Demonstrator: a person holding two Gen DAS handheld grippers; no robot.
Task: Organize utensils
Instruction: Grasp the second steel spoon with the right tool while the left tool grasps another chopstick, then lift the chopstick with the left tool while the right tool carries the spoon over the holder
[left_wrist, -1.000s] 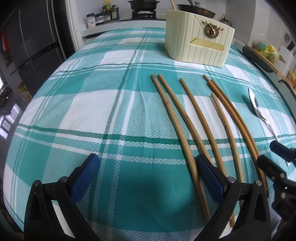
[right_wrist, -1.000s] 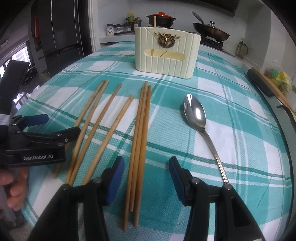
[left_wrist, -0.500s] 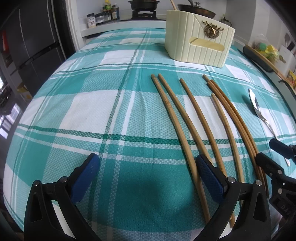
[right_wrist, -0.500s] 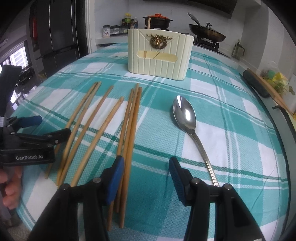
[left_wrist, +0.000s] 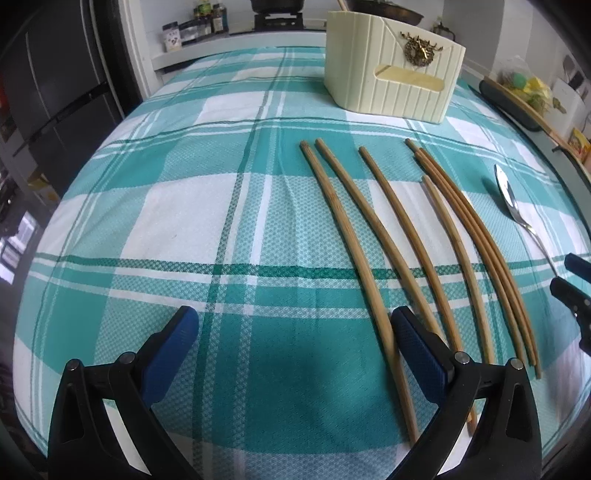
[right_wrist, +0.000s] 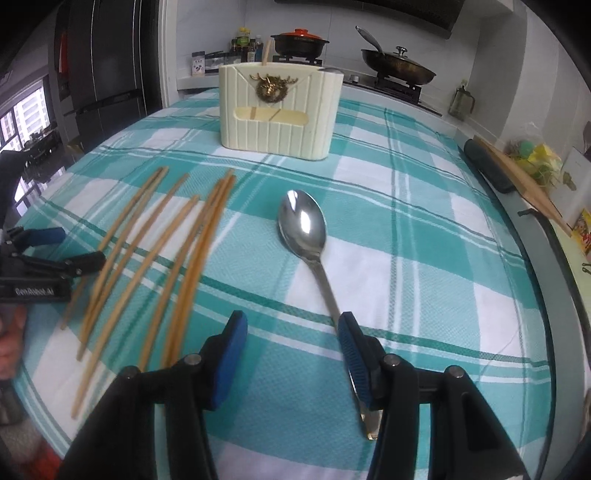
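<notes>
Two wrist views of a desk (left_wrist: 155, 206) covered by a teal-and-white checked cloth (right_wrist: 424, 258). The left claw (left_wrist: 295, 347) hangs above bare cloth with its blue-padded fingers (left_wrist: 170, 354) spread wide and nothing between them; its right finger stands over the near ends of the leftmost chopsticks, and contact with them cannot be told. The right claw (right_wrist: 291, 350) is likewise unclenched, its jaws partly apart and empty; the handle of the metal spoon (right_wrist: 303, 229) runs just beside and under its right finger (right_wrist: 356, 354), while the gap between the pads shows only cloth. The spoon lies flat on the cloth, bowl pointing toward the far side of the desk and handle toward the camera. To its left, seven wooden chopsticks (left_wrist: 388, 236) lie side by side, roughly parallel, tips pointing to the far edge: two at the left, two single ones in the middle, and a close bundle of three nearest the spoon. A cream ribbed utensil holder (right_wrist: 277, 110) with a brass deer-head ornament stands upright at the far side of the desk, well apart from the loose utensils; one stick rises from its top. In the right wrist view the left claw appears at the left edge, with part of a hand (right_wrist: 9, 350) below it. Behind the desk stand a stove with a red-lidded pot (right_wrist: 300, 40) and a lidded pan (right_wrist: 399, 68).
</notes>
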